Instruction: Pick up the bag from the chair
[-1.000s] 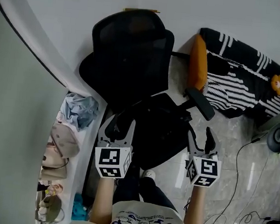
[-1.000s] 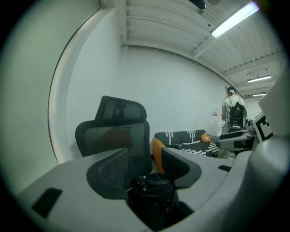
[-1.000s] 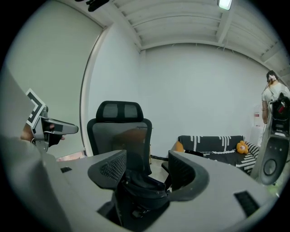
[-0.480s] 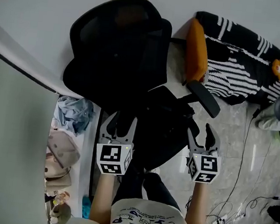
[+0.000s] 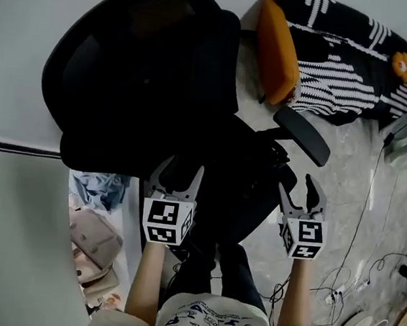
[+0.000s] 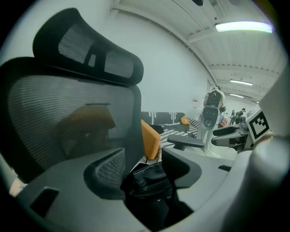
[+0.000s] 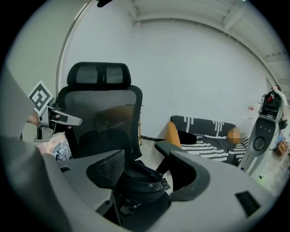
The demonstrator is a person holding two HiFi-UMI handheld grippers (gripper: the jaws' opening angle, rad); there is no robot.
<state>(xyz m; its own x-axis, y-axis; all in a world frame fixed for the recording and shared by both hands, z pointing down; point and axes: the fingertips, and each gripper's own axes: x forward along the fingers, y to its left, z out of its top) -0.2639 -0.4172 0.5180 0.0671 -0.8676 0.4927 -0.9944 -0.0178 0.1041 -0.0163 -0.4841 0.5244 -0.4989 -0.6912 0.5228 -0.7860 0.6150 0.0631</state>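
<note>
A black office chair fills the upper left of the head view. A black leather bag lies on its dark seat and is hard to tell from it. My left gripper hangs open over the seat's near left side. My right gripper is open at the seat's near right; its jaws have just been opening, with nothing between them. The left gripper view shows the bag just beyond the jaws, beside the mesh backrest. The right gripper view shows the bag ahead, below the backrest.
The chair's right armrest juts out past the bag. An orange cushion and black-and-white striped bedding lie on the floor behind. Cables trail at the right. A shelf of clothes stands at the left. A white machine stands far right.
Both grippers have come forward and down toward the chair seat, and the chair now looms larger. The right gripper's jaws stand slightly wider.
</note>
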